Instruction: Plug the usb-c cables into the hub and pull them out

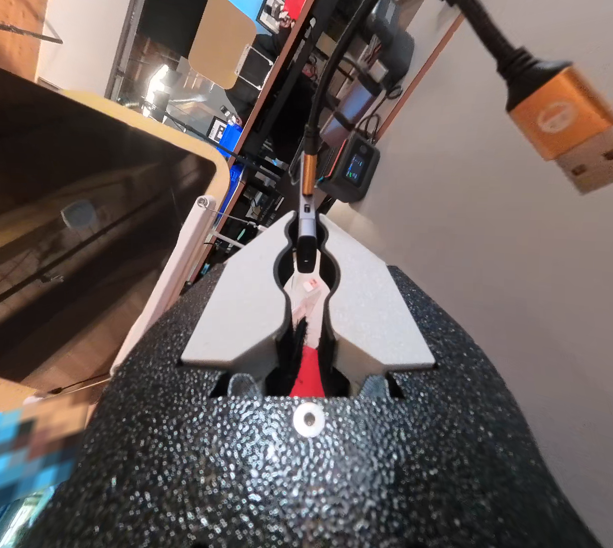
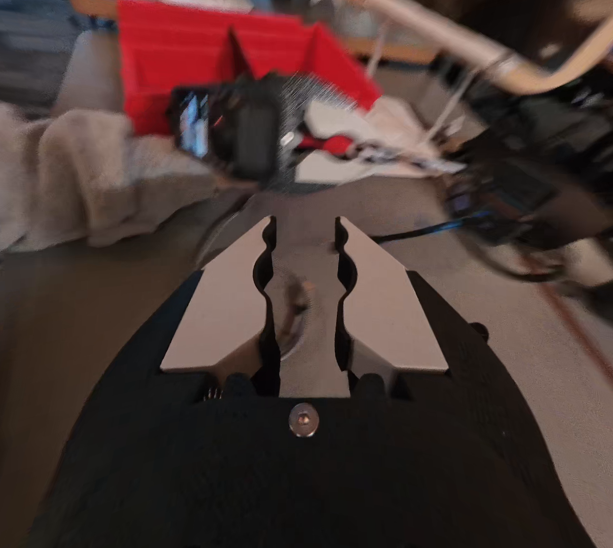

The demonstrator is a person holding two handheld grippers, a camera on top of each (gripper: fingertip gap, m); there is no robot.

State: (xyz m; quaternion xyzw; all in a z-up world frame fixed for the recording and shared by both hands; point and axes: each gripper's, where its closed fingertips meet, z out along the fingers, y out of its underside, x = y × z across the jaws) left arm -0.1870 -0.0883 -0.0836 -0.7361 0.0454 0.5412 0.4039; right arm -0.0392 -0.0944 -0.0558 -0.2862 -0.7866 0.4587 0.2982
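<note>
The left gripper [image 1: 306,235] is clamped on the grey hub [image 1: 306,233], held up off the white table [image 1: 481,266]. One cable with an orange-collared plug [image 1: 308,172] is seated in the hub's far end, at twelve o'clock from the fingertips, so one plugging looks done. A second orange plug [image 1: 560,121], the wide flat kind, hangs loose at two o'clock, in no port. The right gripper [image 2: 305,223] is apart and holds nothing; its view is too blurred to find a cable. Count: one hub, two plugs visible, two grippers. Judging from this, pulling out remains.
</note>
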